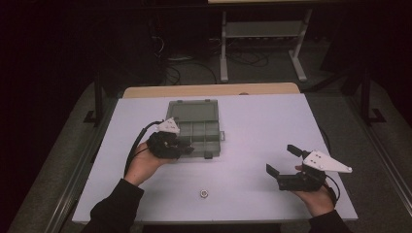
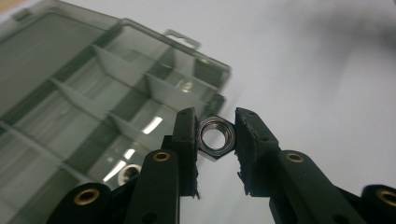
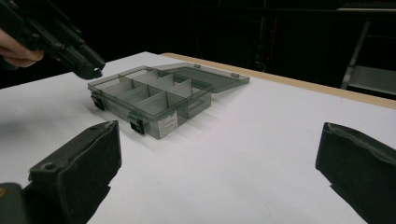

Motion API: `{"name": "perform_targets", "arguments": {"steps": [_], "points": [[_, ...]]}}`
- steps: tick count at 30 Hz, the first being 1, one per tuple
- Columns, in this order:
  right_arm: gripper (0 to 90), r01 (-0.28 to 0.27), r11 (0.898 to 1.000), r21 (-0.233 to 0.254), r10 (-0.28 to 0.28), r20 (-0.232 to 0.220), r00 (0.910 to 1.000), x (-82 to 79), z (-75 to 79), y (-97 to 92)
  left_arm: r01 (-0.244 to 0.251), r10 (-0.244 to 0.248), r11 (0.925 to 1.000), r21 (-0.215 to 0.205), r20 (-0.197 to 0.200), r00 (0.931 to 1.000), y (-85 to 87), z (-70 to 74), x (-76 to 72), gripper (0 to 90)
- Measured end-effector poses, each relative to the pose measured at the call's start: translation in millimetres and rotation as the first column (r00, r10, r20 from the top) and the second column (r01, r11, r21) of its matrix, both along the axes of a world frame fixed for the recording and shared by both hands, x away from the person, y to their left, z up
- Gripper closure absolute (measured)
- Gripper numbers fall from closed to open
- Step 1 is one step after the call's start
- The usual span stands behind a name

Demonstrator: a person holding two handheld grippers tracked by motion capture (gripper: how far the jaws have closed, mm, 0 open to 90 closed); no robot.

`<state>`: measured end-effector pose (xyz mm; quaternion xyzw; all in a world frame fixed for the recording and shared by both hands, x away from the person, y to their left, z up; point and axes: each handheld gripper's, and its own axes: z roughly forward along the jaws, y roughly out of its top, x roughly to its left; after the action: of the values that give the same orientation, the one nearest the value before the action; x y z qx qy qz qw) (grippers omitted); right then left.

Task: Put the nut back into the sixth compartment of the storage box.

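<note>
Two hand-held grippers: the left hand-held gripper [image 2: 216, 135] pinches a steel nut [image 2: 215, 138] above the compartment box's [image 2: 70, 112] near edge; the right hand-held gripper [image 3: 219, 163] stands wide, empty, over the desk [image 3: 243, 140]

The open compartment box [image 1: 194, 127] with its flat lid occupies the tabletop's [image 1: 262, 126] middle-left. A loose nut [image 1: 204, 194] lies near the front edge. Right of the box, the surface offers wide passage.

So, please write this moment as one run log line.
left claw: holds steel hex nut | right claw: open | grey compartment box: open
</note>
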<state>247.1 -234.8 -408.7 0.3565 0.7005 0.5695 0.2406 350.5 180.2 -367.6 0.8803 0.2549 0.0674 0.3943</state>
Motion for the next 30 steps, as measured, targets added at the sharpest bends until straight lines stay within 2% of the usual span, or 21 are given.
{"name": "perform_targets", "arguments": {"steps": [1, 6, 12, 14, 16, 20, 30], "points": [[0.0, 0.0, 1.0, 0.0, 0.0, 0.0, 1.0, 0.1, -0.1, -0.1, -0.018, 0.018, 0.9998, -0.011, -0.005, 0.9998, 0.6, -0.3, 1.9, 70.6], [0.0, 0.001, 1.0, 0.0, -0.001, -0.002, 1.0, -0.1, -0.2, -0.5, -0.051, 0.051, 0.9986, 0.014, 0.008, 0.9987, 4.9, -2.8, 15.9, 70.6], [0.0, 0.003, 1.0, 0.001, -0.003, -0.004, 1.0, -0.6, 0.1, -0.8, -0.108, 0.108, 0.9938, 0.03, -0.005, 0.9942, 7.2, -10.3, 27.7, 70.6], [0.0, 0.002, 1.0, 0.002, -0.002, -0.005, 1.0, -0.6, 0.0, -0.4, -0.112, 0.112, 0.9926, 0.046, 0.007, 0.9937, 8.1, -11.9, 31.0, 70.6], [0.0, 0.001, 1.0, 0.0, -0.001, -0.003, 1.0, -0.8, 0.1, -0.3, -0.129, 0.129, 0.9908, 0.039, -0.001, 0.9916, 8.2, -14.2, 33.5, 70.6], [0.0, 0.002, 1.0, 0.001, -0.002, -0.001, 1.0, -1.1, 0.4, -0.9, -0.141, 0.142, 0.9887, 0.05, -0.013, 0.9898, 8.6, -18.9, 36.4, 70.6], [0.0, 0.002, 1.0, -0.005, -0.002, -0.001, 1.0, -1.5, 0.4, -0.7, -0.123, 0.125, 0.9899, 0.07, -0.031, 0.9916, 6.0, -29.3, 40.1, 70.6]]}}
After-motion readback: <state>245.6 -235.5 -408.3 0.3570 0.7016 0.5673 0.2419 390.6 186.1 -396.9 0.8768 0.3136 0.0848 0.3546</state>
